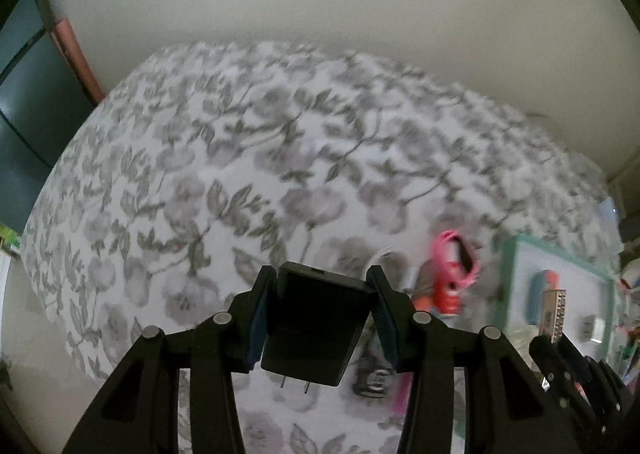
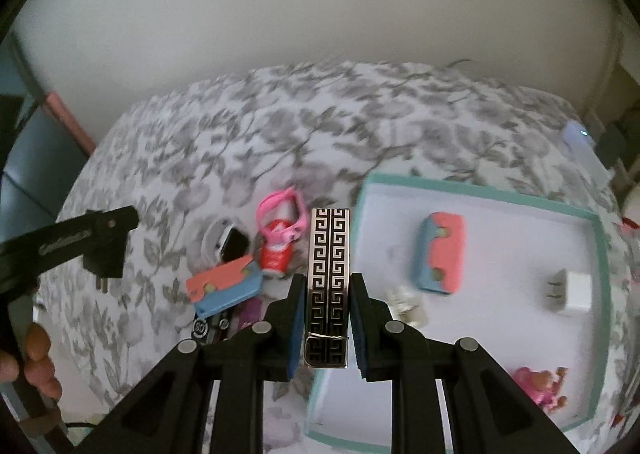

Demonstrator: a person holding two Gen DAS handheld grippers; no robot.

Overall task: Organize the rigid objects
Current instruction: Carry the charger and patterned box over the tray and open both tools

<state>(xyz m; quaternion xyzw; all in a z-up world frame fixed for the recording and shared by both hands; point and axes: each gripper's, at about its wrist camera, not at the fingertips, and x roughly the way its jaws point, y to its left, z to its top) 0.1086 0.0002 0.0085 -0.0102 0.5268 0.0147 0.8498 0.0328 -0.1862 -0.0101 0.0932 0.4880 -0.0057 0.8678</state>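
Observation:
My left gripper is shut on a black plug charger, prongs pointing down, held above the floral bedspread. Between the pads of my shut right gripper is a silver bar with a black key pattern, lifted over the left edge of a teal-rimmed white tray. In the tray lie a pink-and-blue case, a white charger, a pink toy figure and a small clear item. The right wrist view shows the black charger at the left.
A pile on the bedspread left of the tray holds another pink-and-blue case, a small red can with a pink loop, and a black-and-white item. A hand shows at lower left. A pale wall stands behind.

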